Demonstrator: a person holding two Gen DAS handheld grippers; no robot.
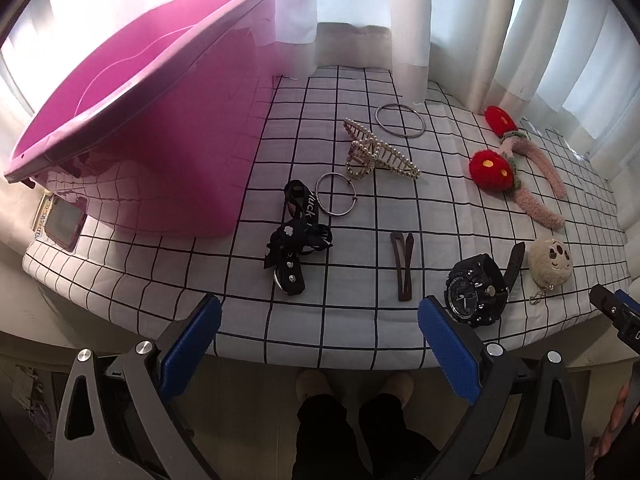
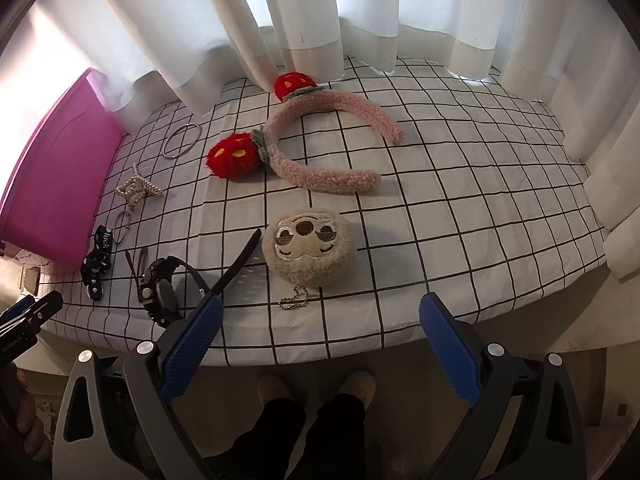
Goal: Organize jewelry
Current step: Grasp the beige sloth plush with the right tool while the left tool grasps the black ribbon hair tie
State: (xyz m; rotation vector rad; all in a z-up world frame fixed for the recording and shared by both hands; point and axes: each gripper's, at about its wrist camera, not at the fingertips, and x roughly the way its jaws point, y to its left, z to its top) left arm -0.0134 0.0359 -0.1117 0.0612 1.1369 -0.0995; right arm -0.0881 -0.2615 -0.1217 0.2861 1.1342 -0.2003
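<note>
A: How do the 2 grippers stand?

B: The left gripper (image 1: 319,334) hangs at the near edge of the table (image 1: 360,332) with its blue pads spread wide and nothing between them. The right gripper (image 2: 320,334) is the same, wide apart and empty, at the near edge further right.

A: And the jewelry?

B: All of it lies on the checked cloth (image 2: 460,208). The black watch (image 1: 478,289) lies just beyond the left gripper's right pad, its strap pointing away. Left of it lies a brown hair clip (image 1: 404,265), then a black ribbon bow (image 1: 298,240). Touching the bow's far end is a thin metal hoop (image 1: 335,194), and just beyond that a pearl claw clip (image 1: 376,152). A second metal bangle (image 1: 400,119) lies further back, near the curtain (image 1: 408,12).

A: The soft things?

B: A beige plush charm (image 2: 309,250) with a stitched face and a ball chain lies ahead of the right gripper, beside the watch strap. Behind it lies a pink fluffy headband (image 2: 320,148) with 2 red pompoms.

A: Any container?

B: A pink bin (image 1: 132,112) stands at the left of the table, its near end tilted up off the cloth.
</note>
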